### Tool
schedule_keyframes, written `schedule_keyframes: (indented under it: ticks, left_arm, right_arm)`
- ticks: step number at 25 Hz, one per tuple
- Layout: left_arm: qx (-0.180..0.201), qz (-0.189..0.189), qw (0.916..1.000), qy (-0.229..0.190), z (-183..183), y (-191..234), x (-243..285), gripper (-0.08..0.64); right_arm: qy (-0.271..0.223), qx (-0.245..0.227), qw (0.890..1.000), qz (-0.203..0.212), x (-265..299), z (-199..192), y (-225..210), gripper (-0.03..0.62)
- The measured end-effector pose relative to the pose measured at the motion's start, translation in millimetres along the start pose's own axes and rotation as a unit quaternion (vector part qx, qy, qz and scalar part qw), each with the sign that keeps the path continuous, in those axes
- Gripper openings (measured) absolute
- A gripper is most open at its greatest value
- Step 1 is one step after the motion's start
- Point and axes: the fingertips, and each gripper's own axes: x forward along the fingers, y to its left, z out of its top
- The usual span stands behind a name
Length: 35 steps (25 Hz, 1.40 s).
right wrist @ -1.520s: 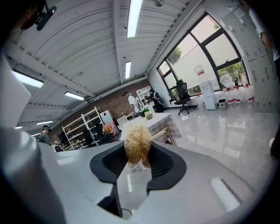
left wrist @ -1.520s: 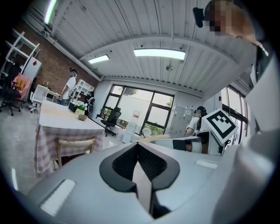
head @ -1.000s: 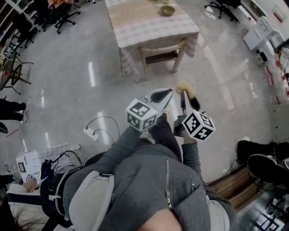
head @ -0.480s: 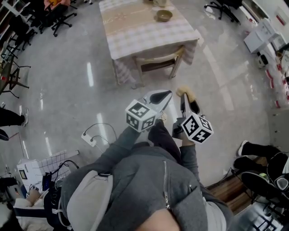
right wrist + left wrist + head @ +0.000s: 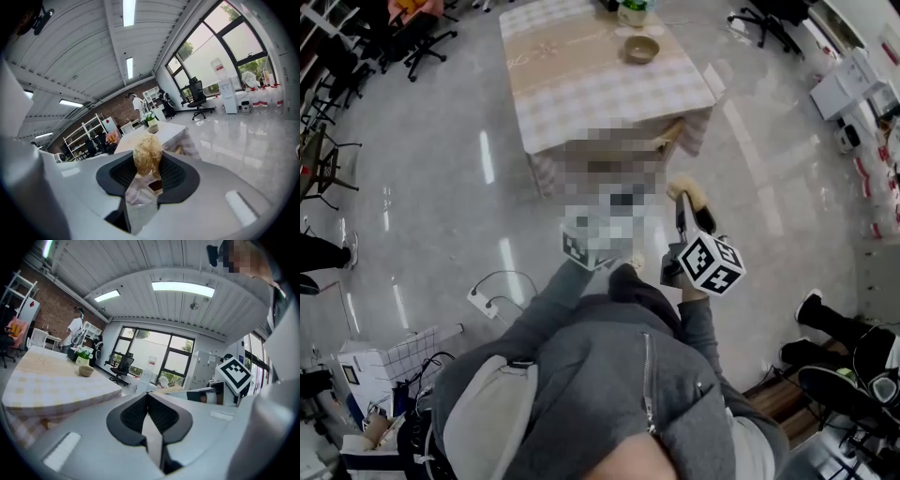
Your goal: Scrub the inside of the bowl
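Note:
A small tan bowl (image 5: pixel 642 49) stands on a table with a checked cloth (image 5: pixel 581 89), far ahead of me; it also shows as the bowl (image 5: pixel 86 371) in the left gripper view and the bowl (image 5: pixel 153 127) in the right gripper view. My right gripper (image 5: pixel 148 164) is shut on a straw-coloured scrubber (image 5: pixel 147 154), seen from above as the scrubber (image 5: pixel 687 187). My left gripper (image 5: pixel 147 395) is shut with nothing in it. Both are held close to my chest above the floor; the left one is partly under a mosaic patch in the head view.
A potted plant (image 5: pixel 633 11) stands behind the bowl. A wooden chair (image 5: pixel 675 131) is tucked under the table's near side. On the floor lie a power strip with cable (image 5: pixel 483 302) and shoes (image 5: pixel 825 319). Office chairs (image 5: pixel 427 37) stand at the far left.
The table with the bowl has slid lower in the head view and more of it shows, so I have come nearer. Both grippers keep their place and grip.

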Motion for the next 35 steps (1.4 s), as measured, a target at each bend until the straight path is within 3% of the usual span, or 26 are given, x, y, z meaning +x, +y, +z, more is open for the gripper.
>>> schedule_keyframes:
  ticks: [18,25,35]
  left_arm:
    - [-0.013,0.039,0.999,-0.018,40.5,87.2,90.6,0.011]
    - [-0.023,0.048,0.9983,-0.025,44.6,87.6,90.2,0.011]
    - [-0.021,0.04,0.9989,-0.013,31.4,70.1,88.5,0.011]
  right_arm:
    - [0.042,-0.037,0.998,0.028,109.6,52.3,-27.6,0.132]
    - [0.032,-0.052,0.997,0.042,117.0,66.6,-18.1,0.132]
    - [0.028,-0.03,0.998,0.042,100.6,61.3,-25.0,0.132]
